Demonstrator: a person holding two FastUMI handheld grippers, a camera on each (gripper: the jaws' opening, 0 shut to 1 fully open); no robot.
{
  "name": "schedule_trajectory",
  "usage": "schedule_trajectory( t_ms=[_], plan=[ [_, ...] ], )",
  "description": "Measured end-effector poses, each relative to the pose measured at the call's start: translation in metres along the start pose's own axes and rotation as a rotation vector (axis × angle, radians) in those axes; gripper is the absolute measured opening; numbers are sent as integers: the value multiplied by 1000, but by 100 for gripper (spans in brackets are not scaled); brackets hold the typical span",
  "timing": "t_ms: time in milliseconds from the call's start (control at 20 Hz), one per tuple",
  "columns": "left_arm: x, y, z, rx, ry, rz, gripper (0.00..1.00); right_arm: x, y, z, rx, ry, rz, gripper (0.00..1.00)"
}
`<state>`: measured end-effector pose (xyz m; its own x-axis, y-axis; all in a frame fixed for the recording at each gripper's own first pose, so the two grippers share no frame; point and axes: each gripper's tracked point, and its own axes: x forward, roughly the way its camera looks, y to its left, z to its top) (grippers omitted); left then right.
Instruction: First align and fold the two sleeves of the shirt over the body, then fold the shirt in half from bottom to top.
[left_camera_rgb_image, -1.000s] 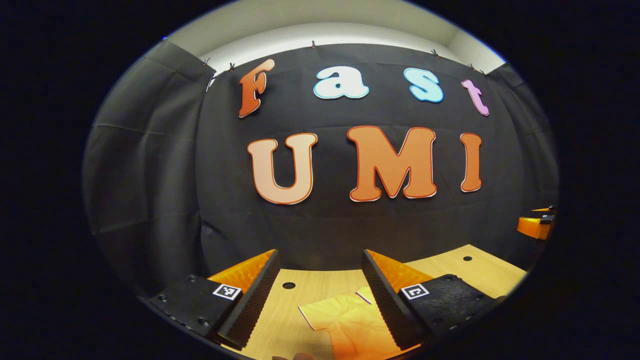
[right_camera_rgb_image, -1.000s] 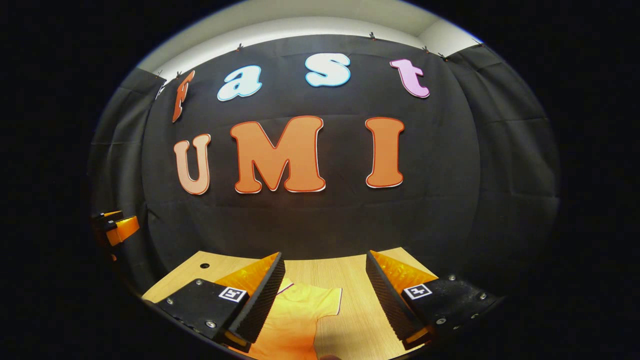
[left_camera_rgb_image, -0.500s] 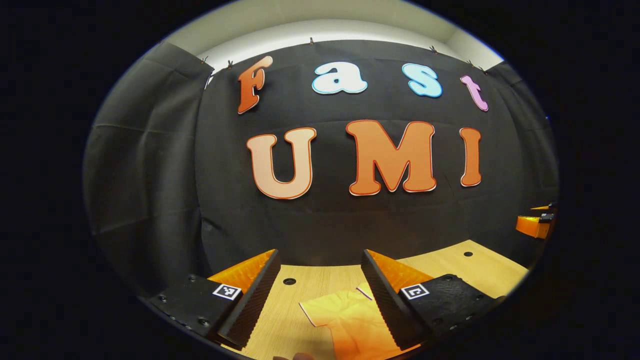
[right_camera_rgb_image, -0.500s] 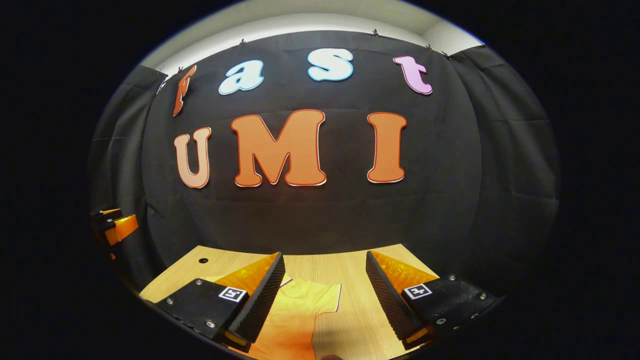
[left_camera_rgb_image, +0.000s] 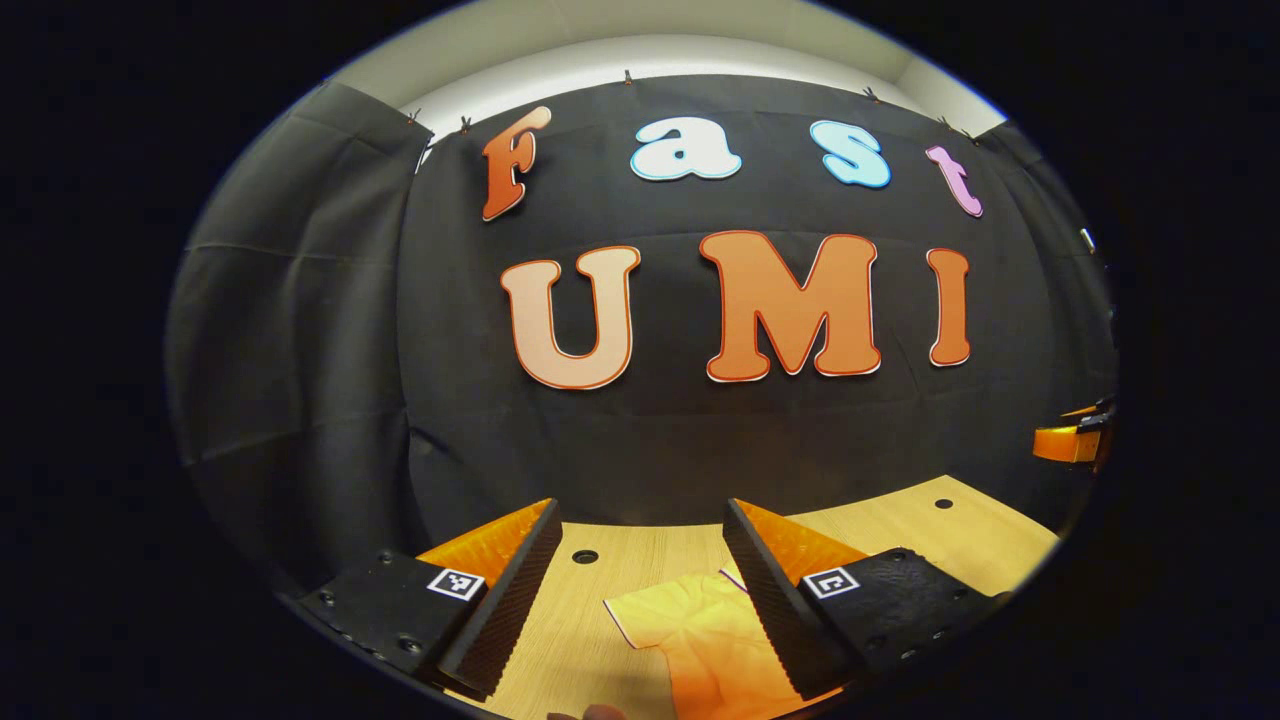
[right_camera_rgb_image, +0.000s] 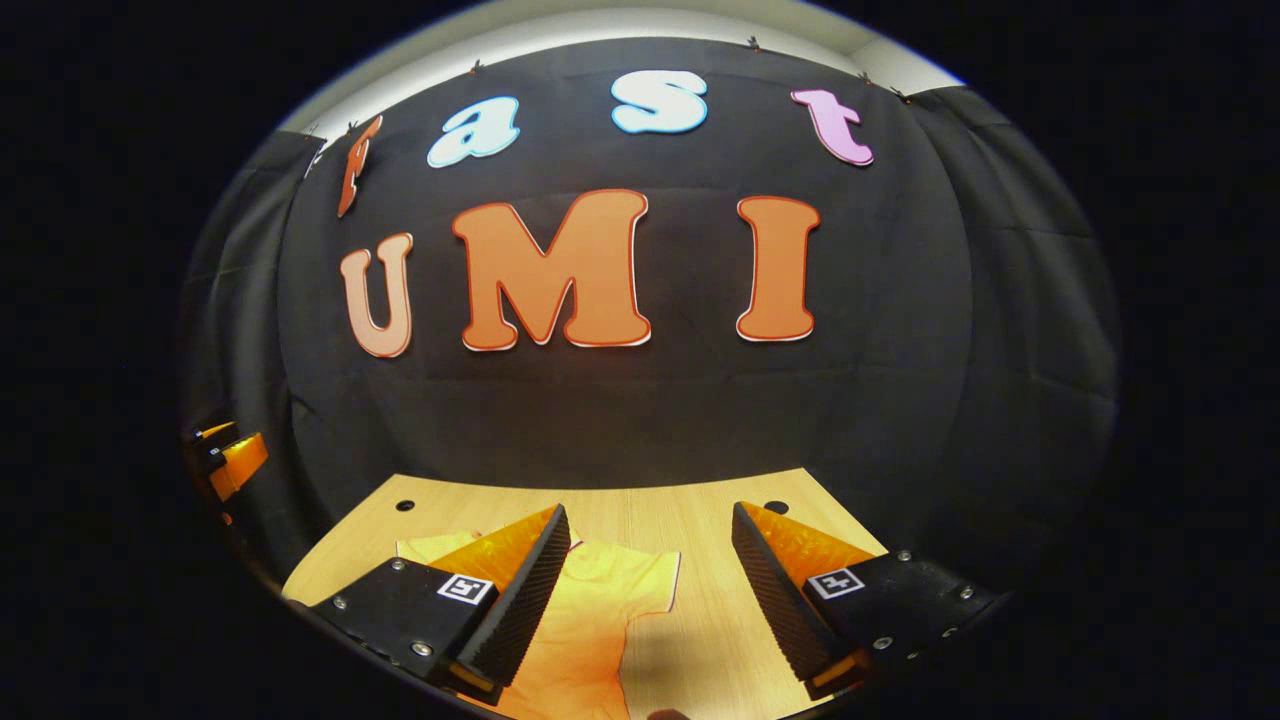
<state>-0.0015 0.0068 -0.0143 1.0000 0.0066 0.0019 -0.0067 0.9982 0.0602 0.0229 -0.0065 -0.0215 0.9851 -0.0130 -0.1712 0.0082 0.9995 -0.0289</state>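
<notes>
On the wooden bench (right_camera_rgb_image: 700, 520), an orange shirt (right_camera_rgb_image: 590, 620) is being kept spread flat, with both short sleeves lying out to the sides. Above it, in the left gripper view, the left gripper (left_camera_rgb_image: 640, 590) is being held with its jaws released over one sleeve (left_camera_rgb_image: 670, 615). In the right gripper view, the right gripper (right_camera_rgb_image: 650, 590) is being held with jaws likewise spread apart, nothing being grasped, over the other sleeve (right_camera_rgb_image: 640, 580).
</notes>
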Motion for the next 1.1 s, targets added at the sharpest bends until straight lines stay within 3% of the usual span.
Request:
schedule_trajectory(
  t_ms=[350,600,1100],
  plan=[
    [5,10,-14,15,24,4,100,61,0,-12,-62,219,8,99],
    [15,23,-24,8,44,20,100,124,-6,-39,-42,410,-1,99],
    [41,54,-66,-17,154,93,100,230,-42,-171,-101,826,-99,100]
  ],
)
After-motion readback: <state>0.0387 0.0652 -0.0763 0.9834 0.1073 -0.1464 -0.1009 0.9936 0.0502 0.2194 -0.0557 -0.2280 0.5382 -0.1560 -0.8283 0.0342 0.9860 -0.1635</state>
